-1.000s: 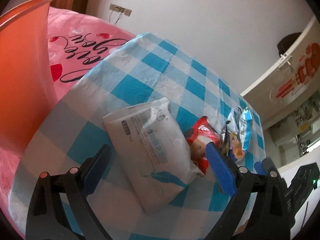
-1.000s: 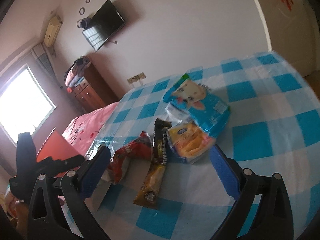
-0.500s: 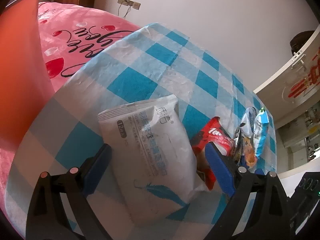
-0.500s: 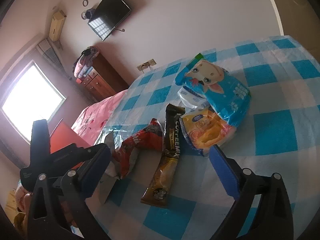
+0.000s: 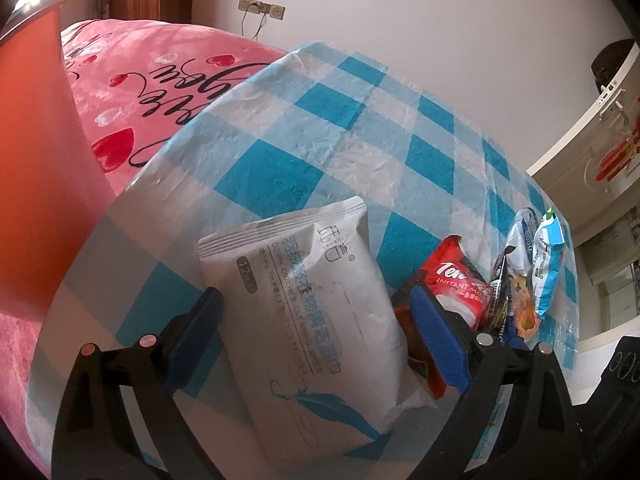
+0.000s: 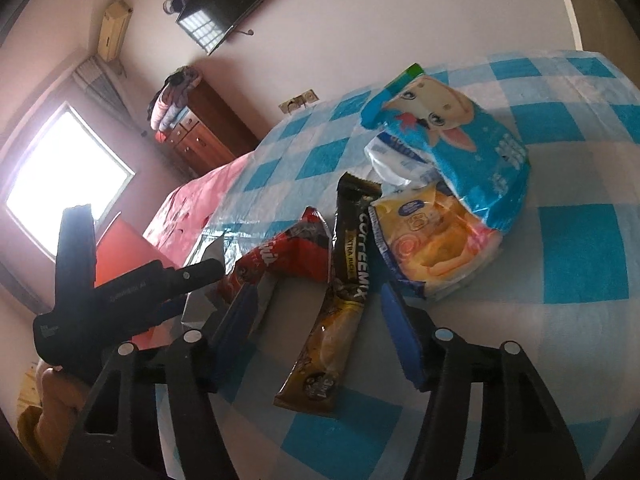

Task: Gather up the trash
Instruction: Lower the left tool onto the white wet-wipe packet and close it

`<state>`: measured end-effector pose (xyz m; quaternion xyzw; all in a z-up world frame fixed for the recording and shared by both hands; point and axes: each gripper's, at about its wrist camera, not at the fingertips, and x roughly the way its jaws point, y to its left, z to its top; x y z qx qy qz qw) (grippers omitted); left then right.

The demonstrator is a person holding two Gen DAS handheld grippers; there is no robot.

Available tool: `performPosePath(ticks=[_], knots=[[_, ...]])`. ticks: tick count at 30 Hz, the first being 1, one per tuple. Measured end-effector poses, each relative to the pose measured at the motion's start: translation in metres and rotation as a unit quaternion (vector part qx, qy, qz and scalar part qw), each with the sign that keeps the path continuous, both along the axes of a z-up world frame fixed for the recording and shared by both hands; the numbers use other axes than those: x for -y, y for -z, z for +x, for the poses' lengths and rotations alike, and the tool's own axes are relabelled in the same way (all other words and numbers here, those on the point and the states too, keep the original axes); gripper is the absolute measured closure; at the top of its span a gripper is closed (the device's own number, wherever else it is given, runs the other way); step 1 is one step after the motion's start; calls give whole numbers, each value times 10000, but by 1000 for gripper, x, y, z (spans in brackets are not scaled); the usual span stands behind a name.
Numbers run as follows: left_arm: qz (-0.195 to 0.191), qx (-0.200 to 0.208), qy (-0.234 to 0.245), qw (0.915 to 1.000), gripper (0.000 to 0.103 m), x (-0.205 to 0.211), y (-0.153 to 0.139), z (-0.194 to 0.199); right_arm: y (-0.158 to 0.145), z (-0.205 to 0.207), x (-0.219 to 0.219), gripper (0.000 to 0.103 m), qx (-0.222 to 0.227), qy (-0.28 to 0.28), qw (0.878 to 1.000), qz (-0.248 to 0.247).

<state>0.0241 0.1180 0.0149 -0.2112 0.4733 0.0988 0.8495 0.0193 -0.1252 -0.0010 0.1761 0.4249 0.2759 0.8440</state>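
Straddling the white wipes pack (image 5: 304,300), the left tongs (image 5: 316,336) are spread wide, one blue pad each side of it; can't tell if either pad touches the pack yet. The pack lies flat on the blue/white checked surface (image 5: 280,168), near its edge, w/ the red instant-mix packet (image 5: 456,284) just beside it on the right & partly behind the right pad.

Right tongs (image 6: 320,336) also wide, hovering over the brown Coffeemix stick (image 6: 340,300), which lies lengthwise between the pads, not gripped. Left of the stick is the red packet (image 6: 288,252); right of it a yellow snack bag (image 6: 432,244), w/ the blue cartoon-cow bag (image 6: 460,148) resting partly on top of it. A crumpled white/blue wrapper (image 6: 396,160) is tucked under the cow bag's far end.

An orange-red bin (image 5: 36,168) stands at far left, next to a pink bed cover (image 5: 152,80) w/ hearts & script. The left tool's black body (image 6: 100,280) shows in the right wrist view.
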Motion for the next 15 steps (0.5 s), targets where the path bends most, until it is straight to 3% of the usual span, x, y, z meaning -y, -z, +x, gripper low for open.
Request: performPosePath(ticks=[7,10,15], knots=[[94,169,188,9996,9,-1,3,-1,2,1,-1,40,-28,28,9999,-163],[138,222,337,9991,9,-2,4,-2,2,2,-5,49,-25,34,9998,-216],[371,283,753,9961,9,1,5,-5,3,5,-6,54,-27,141,9995,-298]])
